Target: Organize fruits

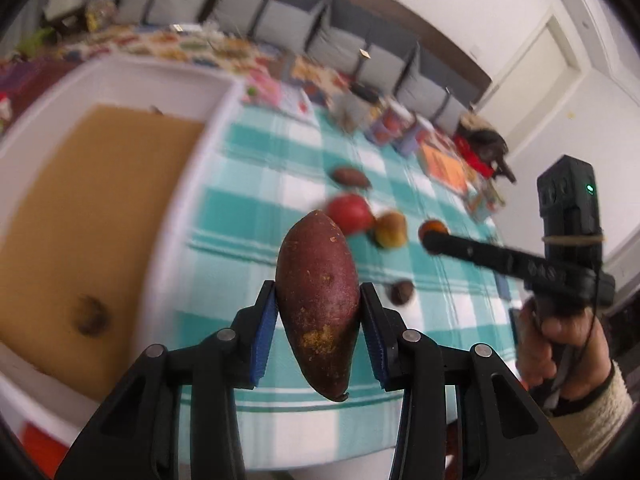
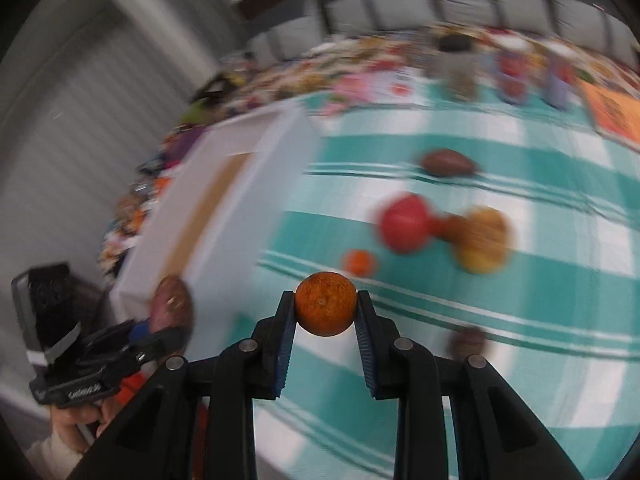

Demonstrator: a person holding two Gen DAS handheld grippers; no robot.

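My left gripper (image 1: 319,304) is shut on a reddish-brown sweet potato (image 1: 318,304) and holds it above the checked cloth, just right of a white tray (image 1: 168,184) with a brown liner. My right gripper (image 2: 325,310) is shut on a small orange fruit (image 2: 325,309) and holds it above the cloth; it shows at the right of the left wrist view (image 1: 436,240). On the cloth lie a red fruit (image 1: 350,212), a yellow-red fruit (image 1: 391,229), a second sweet potato (image 1: 351,177), a small orange (image 2: 359,263) and a small dark fruit (image 1: 401,292).
A dark round item (image 1: 90,314) lies in the tray. Jars, cards and a black object (image 1: 486,144) crowd the table's far side. Grey sofa cushions (image 1: 280,16) stand behind. The teal and white cloth (image 1: 256,168) covers the table.
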